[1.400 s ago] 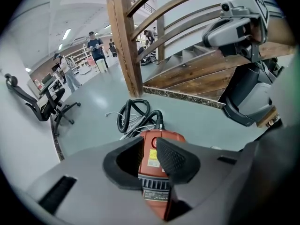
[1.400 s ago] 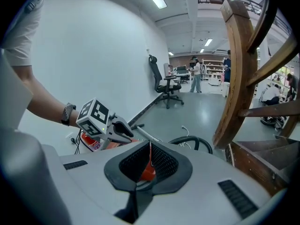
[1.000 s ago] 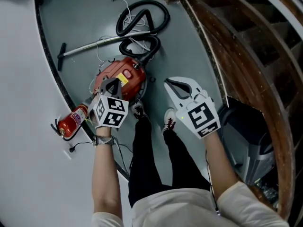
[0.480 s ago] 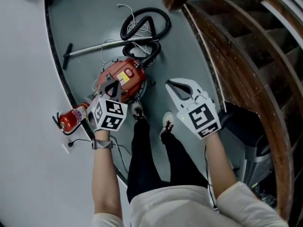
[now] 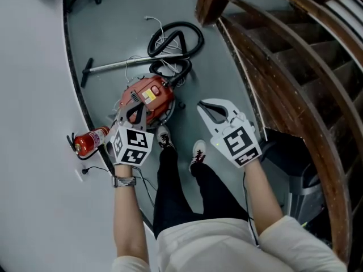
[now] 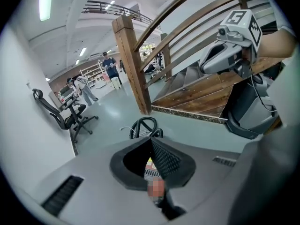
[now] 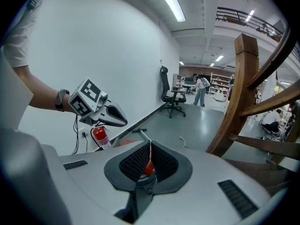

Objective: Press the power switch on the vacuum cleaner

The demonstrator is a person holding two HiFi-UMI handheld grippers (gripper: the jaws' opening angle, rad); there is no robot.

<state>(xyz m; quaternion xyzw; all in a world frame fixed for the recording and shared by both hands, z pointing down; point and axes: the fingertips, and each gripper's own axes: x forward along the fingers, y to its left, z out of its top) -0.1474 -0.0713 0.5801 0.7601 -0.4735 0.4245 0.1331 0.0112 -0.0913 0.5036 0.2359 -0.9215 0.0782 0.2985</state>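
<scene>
Left tongs [image 5: 133,110] pressed together, nothing in them. Right tongs [image 5: 202,104] tip to tip too, empty. Both held high, pointing down and forward.

Red vacuum cleaner [image 5: 161,101] on the floor [image 5: 113,33], close to the floor's left edge along the wall, just past my shoes. It lies below and ahead of the left tongs; right tongs sit off to its right. Body's long axis runs away from me toward the coiled hose [image 5: 176,35].

Left hand nearer. Switch probably by the yellow patch [image 5: 149,95] on top; can't confirm.
</scene>
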